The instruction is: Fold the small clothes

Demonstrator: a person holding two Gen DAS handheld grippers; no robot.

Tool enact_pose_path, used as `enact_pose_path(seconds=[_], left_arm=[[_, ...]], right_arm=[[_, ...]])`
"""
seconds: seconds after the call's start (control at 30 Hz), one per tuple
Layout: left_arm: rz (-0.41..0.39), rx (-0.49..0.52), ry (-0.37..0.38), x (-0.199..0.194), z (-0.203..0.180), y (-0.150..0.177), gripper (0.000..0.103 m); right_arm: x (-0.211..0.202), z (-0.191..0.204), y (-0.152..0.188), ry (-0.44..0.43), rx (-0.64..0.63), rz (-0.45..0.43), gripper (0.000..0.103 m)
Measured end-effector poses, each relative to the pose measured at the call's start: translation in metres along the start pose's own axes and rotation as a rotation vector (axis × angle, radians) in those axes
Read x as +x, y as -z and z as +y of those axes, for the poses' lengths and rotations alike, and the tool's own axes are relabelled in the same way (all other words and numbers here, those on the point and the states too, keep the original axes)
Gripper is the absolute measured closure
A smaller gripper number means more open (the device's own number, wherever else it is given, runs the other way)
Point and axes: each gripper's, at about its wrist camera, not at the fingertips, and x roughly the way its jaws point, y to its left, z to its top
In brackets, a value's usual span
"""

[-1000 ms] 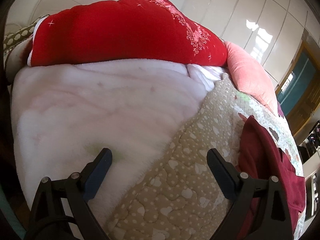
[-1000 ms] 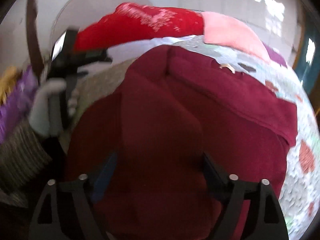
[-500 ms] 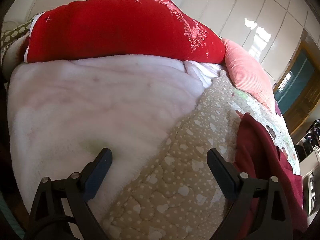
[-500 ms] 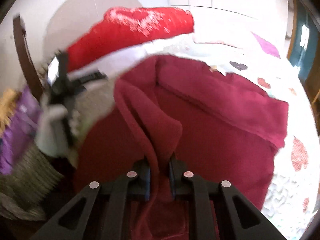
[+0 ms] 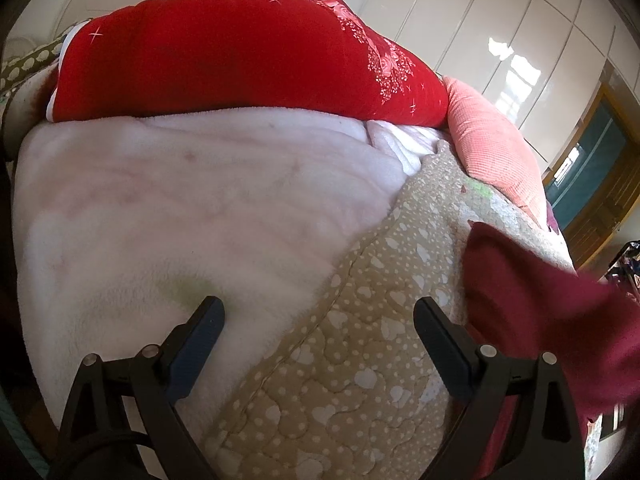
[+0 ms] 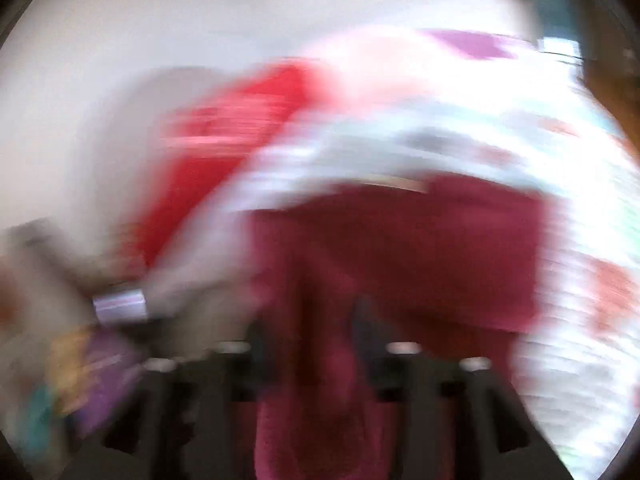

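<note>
A dark red garment (image 6: 420, 248) lies on the bed's patterned quilt (image 6: 580, 200). The right wrist view is heavily blurred by motion. My right gripper (image 6: 320, 344) is shut on a fold of the dark red garment, which bunches up between its fingers. In the left wrist view my left gripper (image 5: 318, 312) stands wide open over a beige heart-print quilt (image 5: 360, 380), holding nothing. A lifted, blurred part of the dark red garment (image 5: 540, 304) hangs just right of its right finger (image 5: 436, 332).
A fluffy white blanket (image 5: 180, 220) covers the bed's left side. Behind it sit a big red duvet (image 5: 240, 52) and a pink pillow (image 5: 492, 148). White wardrobe doors (image 5: 500, 20) and a wooden door frame (image 5: 592, 200) stand at the right.
My right gripper shut on a fold of the dark red garment and is now moving fast with it. The garment has risen at the right of the left wrist view. My left gripper stays open.
</note>
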Motion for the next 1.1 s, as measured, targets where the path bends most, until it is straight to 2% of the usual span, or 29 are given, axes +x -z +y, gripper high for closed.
enact_pose_path(seconds=[0.03,0.07,0.2,0.37,0.47,0.53,0.6,0.8,0.93,0.97,1.07,1.1], left_arm=[[-0.001,0.001,0.000,0.000,0.000,0.000,0.008],[-0.002,0.003,0.000,-0.001,0.000,0.000,0.008],[-0.004,0.004,-0.010,-0.001,0.000,0.001,0.008],[-0.031,0.042,-0.014,-0.007,-0.013,0.003,0.008],[-0.035,0.087,-0.015,-0.007,-0.022,0.006,0.008],[-0.030,0.092,-0.016,-0.005,-0.024,0.006,0.008],[-0.030,0.087,-0.014,-0.005,-0.023,0.006,0.008],[-0.019,0.072,-0.013,-0.002,-0.023,0.006,0.008],[-0.014,0.079,-0.014,0.000,-0.023,0.006,0.008],[-0.013,0.079,-0.015,0.000,-0.023,0.006,0.008],[-0.012,0.075,-0.015,0.000,-0.022,0.006,0.008],[-0.009,0.072,-0.014,0.000,-0.021,0.005,0.008]], right_arm=[[0.010,-0.026,0.005,0.187,0.049,-0.001,0.043],[0.012,-0.038,0.010,0.212,0.071,-0.004,0.043],[0.003,-0.055,0.034,0.071,0.134,-0.040,0.040],[0.004,-0.031,0.042,0.059,-0.027,-0.061,0.032],[0.017,-0.017,0.048,0.119,-0.149,-0.039,0.027],[0.021,-0.016,0.055,0.257,-0.207,-0.060,0.027],[0.027,-0.023,0.053,0.311,-0.180,-0.088,0.027],[0.036,-0.051,0.038,0.292,-0.074,-0.108,0.026],[0.046,-0.058,0.030,0.259,-0.066,-0.078,0.024],[0.045,-0.059,0.030,0.250,-0.069,-0.065,0.027],[0.040,-0.056,0.033,0.245,-0.105,-0.034,0.048],[0.037,-0.056,0.034,0.239,-0.113,-0.028,0.050]])
